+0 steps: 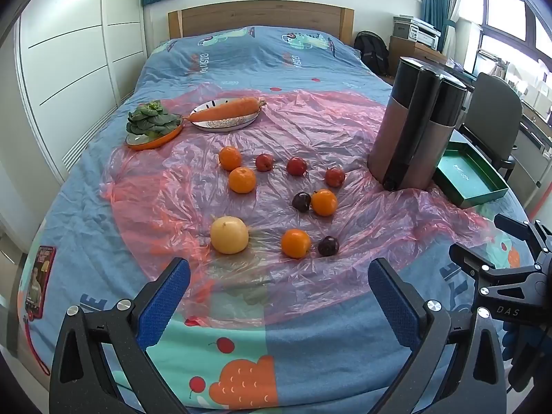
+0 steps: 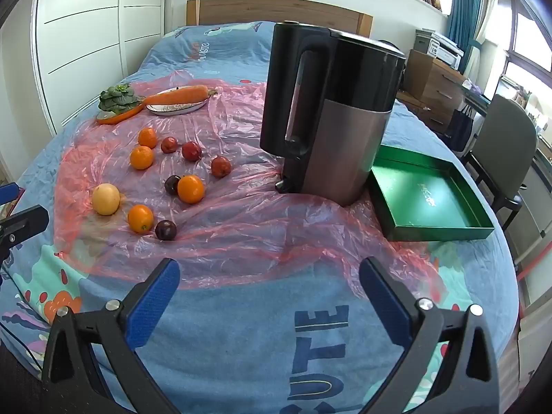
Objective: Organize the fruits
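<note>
Fruit lies loose on a pink plastic sheet (image 1: 296, 131) spread over the bed. There are several oranges (image 1: 295, 243) (image 2: 140, 218), a pale yellow round fruit (image 1: 229, 235) (image 2: 106, 198), three red fruits (image 1: 296, 166) (image 2: 220, 166) and two dark plums (image 1: 328, 245) (image 2: 166, 229). My left gripper (image 1: 279, 293) hovers open over the near edge of the sheet, holding nothing. My right gripper (image 2: 269, 293) is open over the blue quilt, also bare, and it shows at the right edge of the left wrist view.
A green open box (image 2: 479, 233) (image 1: 496, 191) sits at the right beside a tall black and steel kettle (image 2: 331, 114) (image 1: 414, 124). At the back left, greens fill an orange dish (image 1: 153, 127) and a carrot lies on a plate (image 1: 224, 112). A chair (image 2: 507, 145) stands right of the bed.
</note>
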Motion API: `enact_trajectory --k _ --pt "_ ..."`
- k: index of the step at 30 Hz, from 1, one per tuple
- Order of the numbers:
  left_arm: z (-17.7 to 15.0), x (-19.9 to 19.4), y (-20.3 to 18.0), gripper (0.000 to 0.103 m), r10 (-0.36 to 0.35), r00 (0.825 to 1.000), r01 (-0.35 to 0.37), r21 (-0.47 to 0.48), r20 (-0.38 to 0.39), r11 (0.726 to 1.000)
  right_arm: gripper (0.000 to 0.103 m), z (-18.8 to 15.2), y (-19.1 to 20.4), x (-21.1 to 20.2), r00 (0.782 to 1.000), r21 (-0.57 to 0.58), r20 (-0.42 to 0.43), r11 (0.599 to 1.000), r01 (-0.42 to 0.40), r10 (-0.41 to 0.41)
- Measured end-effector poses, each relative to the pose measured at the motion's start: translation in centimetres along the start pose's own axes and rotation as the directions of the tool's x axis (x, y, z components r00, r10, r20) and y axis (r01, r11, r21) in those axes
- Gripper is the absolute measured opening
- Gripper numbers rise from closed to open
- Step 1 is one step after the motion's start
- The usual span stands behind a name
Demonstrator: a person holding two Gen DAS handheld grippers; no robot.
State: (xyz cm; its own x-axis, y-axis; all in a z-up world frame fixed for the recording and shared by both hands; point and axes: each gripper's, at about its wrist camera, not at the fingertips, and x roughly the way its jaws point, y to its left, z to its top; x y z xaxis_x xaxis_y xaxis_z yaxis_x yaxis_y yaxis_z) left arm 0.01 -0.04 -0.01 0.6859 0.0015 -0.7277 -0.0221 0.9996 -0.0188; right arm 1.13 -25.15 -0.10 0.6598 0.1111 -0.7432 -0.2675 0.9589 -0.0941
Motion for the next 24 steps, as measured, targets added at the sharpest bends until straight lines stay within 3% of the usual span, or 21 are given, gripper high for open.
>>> enact_trajectory --k 24 --pt "-0.41 0.26 -0.18 0.102 -0.004 1.0 0.004 -0.006 -0.002 1.0 0.103 -0.11 -0.15 0.04 1.0 -0.002 -0.003 1.0 0.006 -0.006"
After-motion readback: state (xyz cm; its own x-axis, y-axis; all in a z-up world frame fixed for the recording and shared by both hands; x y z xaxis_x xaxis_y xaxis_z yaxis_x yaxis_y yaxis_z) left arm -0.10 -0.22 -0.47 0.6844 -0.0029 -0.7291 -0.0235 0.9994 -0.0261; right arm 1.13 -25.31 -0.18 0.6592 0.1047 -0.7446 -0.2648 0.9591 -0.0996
